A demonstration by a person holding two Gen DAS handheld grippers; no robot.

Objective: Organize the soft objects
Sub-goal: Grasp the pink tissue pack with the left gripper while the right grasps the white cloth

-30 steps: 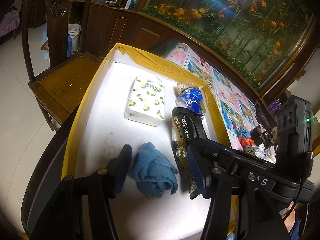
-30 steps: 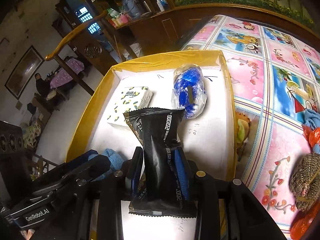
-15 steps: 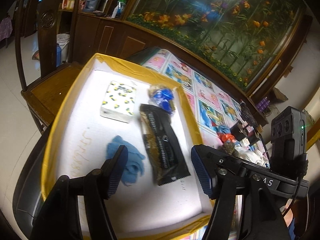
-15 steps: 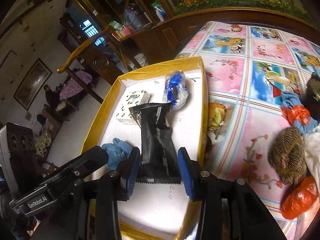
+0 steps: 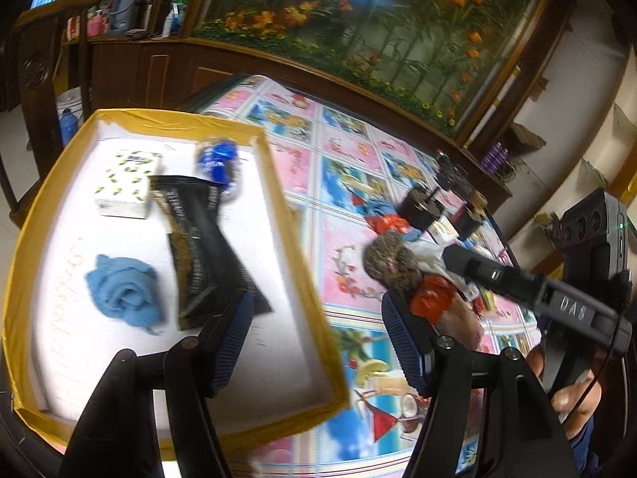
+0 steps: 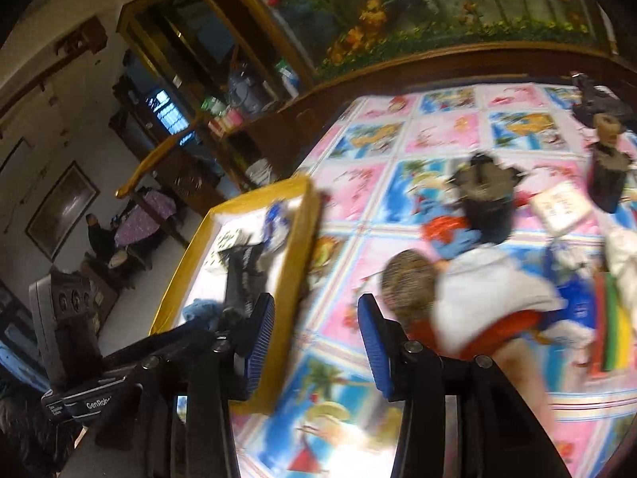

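Tray [image 5: 306,286], yellow-rimmed with a white floor, sits at the left end of the worktop [image 5: 342,183], which wears a pink and blue picture cloth. Four soft items lie inside the tray: tissue pack [image 5: 127,187] at the far left, blue wrapped ball [image 5: 217,159] at the far right just beside it, black pouch [image 5: 203,247] lying lengthwise down the middle, its far end near both, and blue cloth [image 5: 123,290] bunched to the pouch's left, apart from it.

Left gripper [image 5: 314,342]: jaws spread, nothing between them; the left pad sits over the tray's near floor, the right pad over the cloth outside the rim.

Right gripper [image 6: 316,348]: jaws opening, nothing between them, over the picture cloth just right of the tray rim. Its body shows at the right edge of the left wrist view, a hand [image 5: 573,394] wrapped around the grip.

Pile on the worktop right of the tray: brown knitted lump [image 6: 406,279], orange bag [image 5: 432,298] touching it, white bundle [image 6: 493,290] over both in the right wrist view. Both views are motion-blurred; finer items further right cannot be identified
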